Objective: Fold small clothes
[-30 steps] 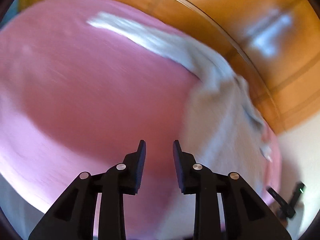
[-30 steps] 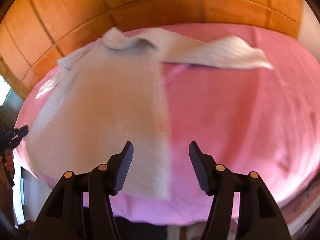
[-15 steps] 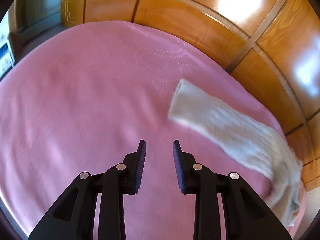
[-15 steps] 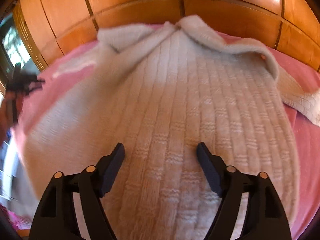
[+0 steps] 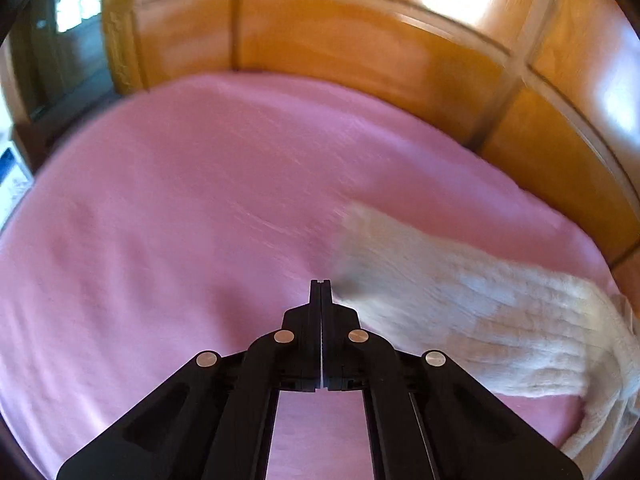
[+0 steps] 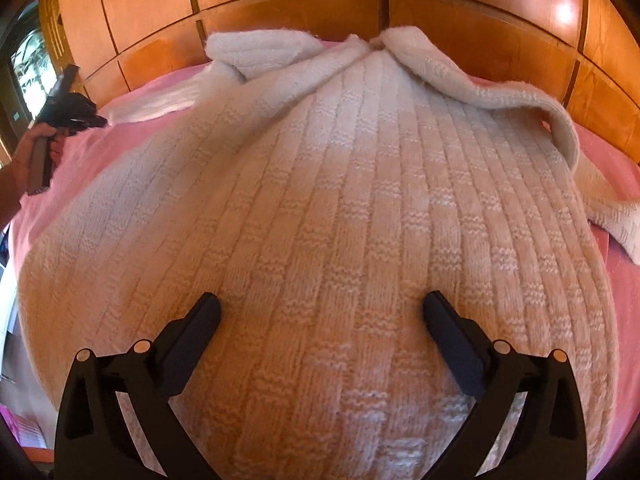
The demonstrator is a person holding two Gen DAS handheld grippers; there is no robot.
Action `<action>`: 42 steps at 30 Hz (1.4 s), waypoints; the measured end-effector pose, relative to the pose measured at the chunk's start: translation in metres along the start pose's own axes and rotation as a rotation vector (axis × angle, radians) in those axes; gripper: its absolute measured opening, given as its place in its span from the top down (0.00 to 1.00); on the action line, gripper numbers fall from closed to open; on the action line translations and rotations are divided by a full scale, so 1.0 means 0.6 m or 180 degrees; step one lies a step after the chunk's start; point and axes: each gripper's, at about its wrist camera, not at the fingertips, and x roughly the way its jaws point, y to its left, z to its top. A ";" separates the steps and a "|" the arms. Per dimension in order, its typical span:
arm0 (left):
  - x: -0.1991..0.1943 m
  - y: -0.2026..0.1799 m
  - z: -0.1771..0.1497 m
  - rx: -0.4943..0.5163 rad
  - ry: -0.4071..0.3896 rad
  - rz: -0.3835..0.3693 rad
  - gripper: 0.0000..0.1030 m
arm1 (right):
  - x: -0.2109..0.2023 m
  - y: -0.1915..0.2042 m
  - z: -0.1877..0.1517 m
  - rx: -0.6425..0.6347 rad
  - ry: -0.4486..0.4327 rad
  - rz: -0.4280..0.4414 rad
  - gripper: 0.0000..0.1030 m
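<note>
A: Right, where's the cream cable-knit wool sweater [image 6: 340, 216] lying?

B: It's lying spread flat on the pink bed sheet [image 5: 168, 200], collar end twd the glossy orange wooden panel wall [image 6: 304, 4]. One sleeve [image 5: 452, 304] is stretching out to the side across the sheet.

A: And the right black two-finger gripper [image 6: 322, 324]?

B: It's hovering over the sweater body, jaws opening wide, knit showing betw them but the pads aren't pressing on it, so it's let go.

A: Left black two-finger gripper [image 5: 321, 292]?

B: It's sitting clenched tight, fingers meeting, tips just beside the sleeve cuff. Can't tell if any knit's pinched in there; pic's blurry. In the right cam a person's hand [image 6: 30, 140] is gripping its handle at the far left edge of the bed.
</note>
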 end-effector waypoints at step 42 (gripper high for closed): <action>-0.050 0.212 0.063 -0.0650 0.0079 0.0480 0.91 | 0.004 0.010 0.003 -0.0047 -0.0050 -0.0147 0.02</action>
